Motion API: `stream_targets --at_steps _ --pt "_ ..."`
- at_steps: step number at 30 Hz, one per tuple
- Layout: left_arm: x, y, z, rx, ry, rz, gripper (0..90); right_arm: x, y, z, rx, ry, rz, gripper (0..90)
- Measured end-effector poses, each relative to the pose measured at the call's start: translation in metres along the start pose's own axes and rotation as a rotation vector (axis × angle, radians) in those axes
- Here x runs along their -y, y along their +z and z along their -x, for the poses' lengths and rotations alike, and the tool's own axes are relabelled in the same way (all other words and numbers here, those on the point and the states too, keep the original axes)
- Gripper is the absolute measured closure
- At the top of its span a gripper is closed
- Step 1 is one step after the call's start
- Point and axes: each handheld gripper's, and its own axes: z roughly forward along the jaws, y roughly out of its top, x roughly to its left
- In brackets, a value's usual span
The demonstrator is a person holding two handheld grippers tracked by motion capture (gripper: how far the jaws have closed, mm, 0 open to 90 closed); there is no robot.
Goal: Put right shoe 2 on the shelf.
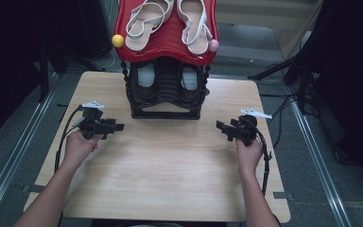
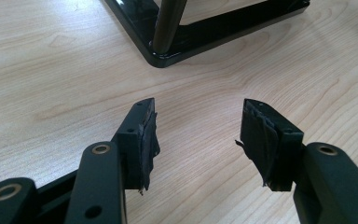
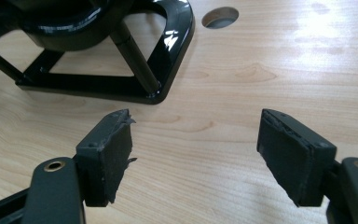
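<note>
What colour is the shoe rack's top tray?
Red; the top tray holding the white sandals shows best in the high view.

This looks like a recording studio or lab rather than a home. A bare wooden table (image 1: 170, 161) stands on grey carpet, and a shoe rack (image 1: 165, 61) sits at its far edge. Metal floor rails (image 1: 312, 142) run along both sides of the table, black tripod legs (image 1: 293, 71) and cables stand to the right of the rack, and dark drapes hang around it.

My high view looks down the table (image 1: 170, 165); both gripper views sit low, close to the rack base (image 2: 205, 35), shared by all.
</note>
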Motion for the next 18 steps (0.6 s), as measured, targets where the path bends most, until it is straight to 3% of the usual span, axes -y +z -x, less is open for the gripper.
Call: stream_targets --at_steps 7,18 --pt "0.0001 0.0007 0.0005 -0.001 0.002 -0.001 45.6 0.0029 -0.0008 -0.0013 -0.004 -0.010 0.010 27.2" --pt "0.0004 0.0027 -0.0006 0.014 -0.012 -0.009 43.0 0.0051 0.0020 -0.0006 0.013 -0.028 -0.018 25.9"
